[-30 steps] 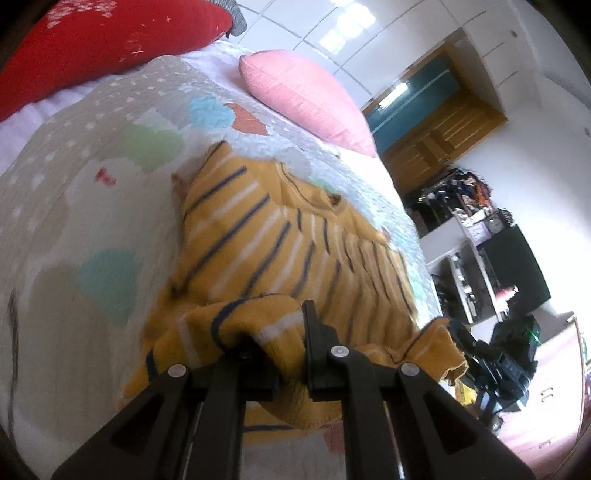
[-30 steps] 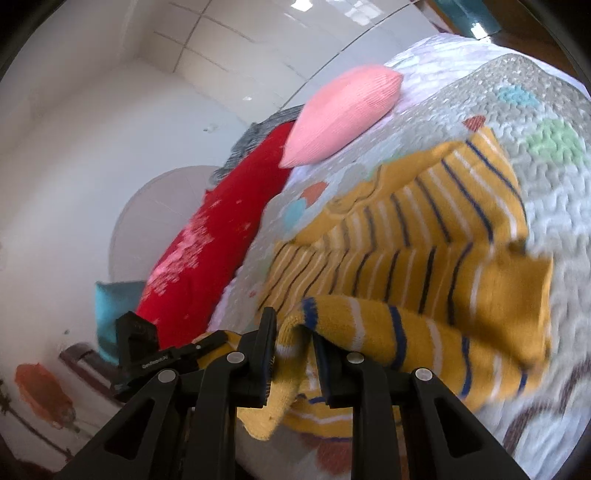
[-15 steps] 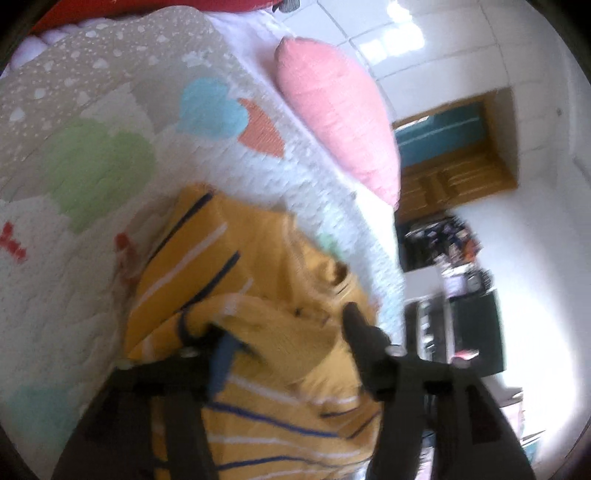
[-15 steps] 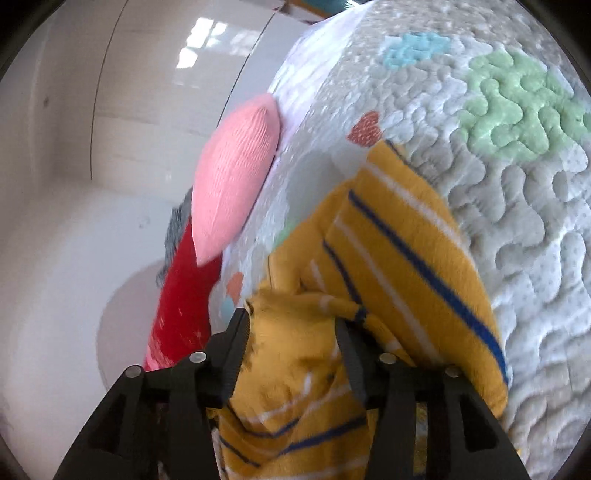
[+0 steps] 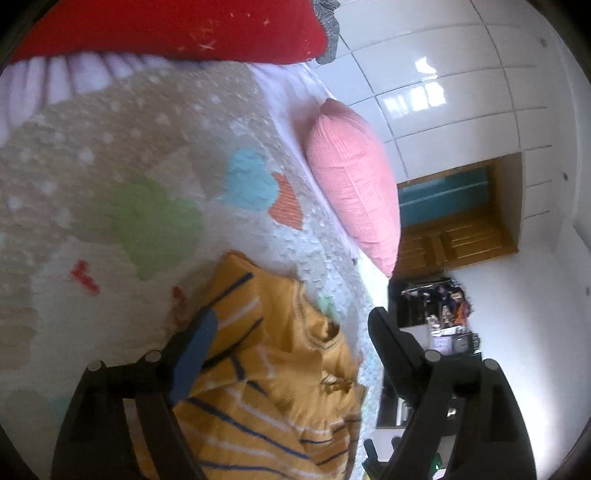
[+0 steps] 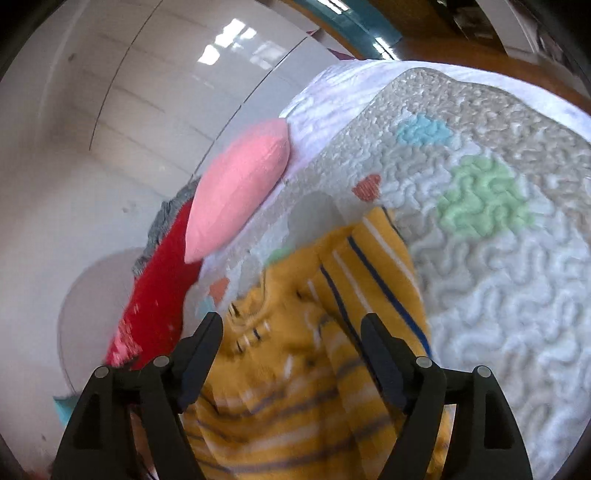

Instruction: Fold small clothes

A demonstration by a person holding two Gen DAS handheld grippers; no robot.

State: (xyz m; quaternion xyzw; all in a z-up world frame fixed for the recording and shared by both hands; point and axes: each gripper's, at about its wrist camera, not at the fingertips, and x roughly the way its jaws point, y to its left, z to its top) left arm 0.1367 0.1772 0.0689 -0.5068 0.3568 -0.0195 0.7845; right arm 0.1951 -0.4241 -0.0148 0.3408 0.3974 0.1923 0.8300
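A small mustard-yellow sweater with navy and white stripes (image 5: 273, 384) lies folded over on a patterned quilt (image 5: 122, 206). Its collar shows near the middle of the left wrist view. My left gripper (image 5: 291, 325) is open and empty just above the sweater, jaws wide apart. The sweater also shows in the right wrist view (image 6: 314, 373), where my right gripper (image 6: 293, 325) is open and empty over it. One striped sleeve or side panel runs up to the right of the right gripper.
A pink pillow (image 5: 354, 192) and a red pillow (image 5: 177, 26) lie at the head of the bed; both show in the right wrist view too, pink (image 6: 240, 192) and red (image 6: 155, 302). A wooden door and cluttered shelves (image 5: 439, 306) stand beyond the bed's edge.
Both grippers were shut on the sweater's hem, carried it forward over the body toward the collar, then opened and let it go. The sweater now lies folded.
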